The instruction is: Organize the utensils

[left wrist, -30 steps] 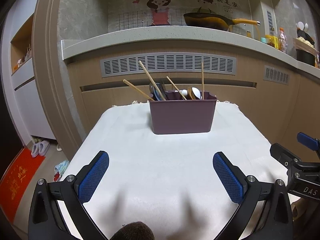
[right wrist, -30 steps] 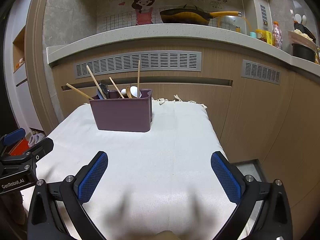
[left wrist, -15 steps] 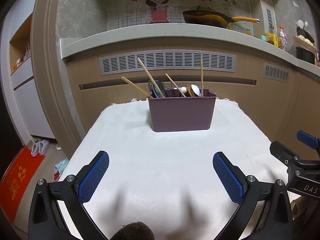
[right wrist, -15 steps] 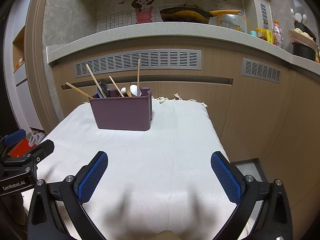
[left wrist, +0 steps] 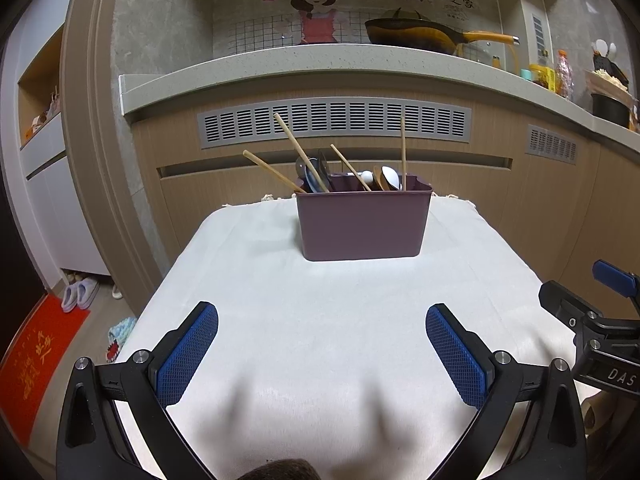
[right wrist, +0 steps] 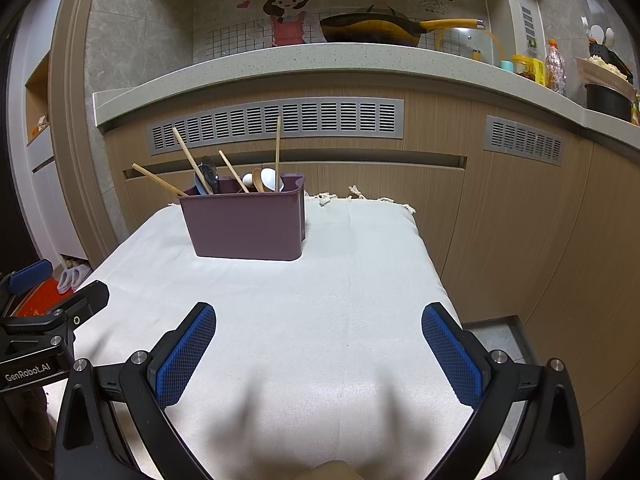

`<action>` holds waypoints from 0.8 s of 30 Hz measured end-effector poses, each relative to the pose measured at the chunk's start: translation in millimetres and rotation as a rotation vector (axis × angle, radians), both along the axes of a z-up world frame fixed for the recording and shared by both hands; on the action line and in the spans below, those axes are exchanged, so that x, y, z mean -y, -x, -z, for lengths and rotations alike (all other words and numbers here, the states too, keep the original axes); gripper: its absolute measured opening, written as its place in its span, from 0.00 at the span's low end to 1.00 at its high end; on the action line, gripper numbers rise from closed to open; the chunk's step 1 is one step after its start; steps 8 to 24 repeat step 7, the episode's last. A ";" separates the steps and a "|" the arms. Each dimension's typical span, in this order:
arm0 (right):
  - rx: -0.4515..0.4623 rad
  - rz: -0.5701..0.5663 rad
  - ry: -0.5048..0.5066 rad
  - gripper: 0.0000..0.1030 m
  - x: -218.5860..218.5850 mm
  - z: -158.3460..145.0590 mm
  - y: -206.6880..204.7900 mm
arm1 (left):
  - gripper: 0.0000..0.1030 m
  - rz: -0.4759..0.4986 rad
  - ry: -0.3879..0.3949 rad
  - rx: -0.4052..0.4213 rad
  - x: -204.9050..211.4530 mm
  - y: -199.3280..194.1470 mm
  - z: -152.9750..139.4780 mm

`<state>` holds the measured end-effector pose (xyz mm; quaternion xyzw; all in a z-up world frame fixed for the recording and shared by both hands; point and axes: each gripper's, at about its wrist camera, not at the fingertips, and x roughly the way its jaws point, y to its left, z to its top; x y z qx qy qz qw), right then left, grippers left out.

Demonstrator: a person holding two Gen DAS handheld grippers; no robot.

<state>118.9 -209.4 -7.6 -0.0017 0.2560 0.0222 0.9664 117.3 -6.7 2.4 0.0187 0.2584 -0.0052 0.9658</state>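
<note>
The left gripper [left wrist: 322, 354] hovers level with its jaws spread wide and nothing between its blue pads [left wrist: 188, 354]. The right gripper [right wrist: 319, 354] sits beside it, equally wide and empty.

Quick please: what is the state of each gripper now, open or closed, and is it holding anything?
Left gripper: open, holding nothing, over the white tablecloth.
Right gripper: open, holding nothing.

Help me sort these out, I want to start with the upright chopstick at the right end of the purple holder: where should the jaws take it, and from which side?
Grip the upright chopstick on its bare upper shaft, well above the purple holder rim. Come from above or the right: spoons crowd its left.
</note>
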 end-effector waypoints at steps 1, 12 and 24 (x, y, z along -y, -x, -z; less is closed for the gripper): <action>0.000 0.000 0.000 0.99 0.1 0.0 -0.3 | 1.00 0.000 0.000 0.001 -0.3 -0.6 -0.3; -0.003 -0.003 0.002 0.99 -0.6 1.4 -0.6 | 1.00 -0.008 -0.016 -0.001 0.8 -0.4 2.2; -0.003 -0.003 0.002 0.99 -0.6 1.4 -0.6 | 1.00 -0.008 -0.016 -0.001 0.8 -0.4 2.2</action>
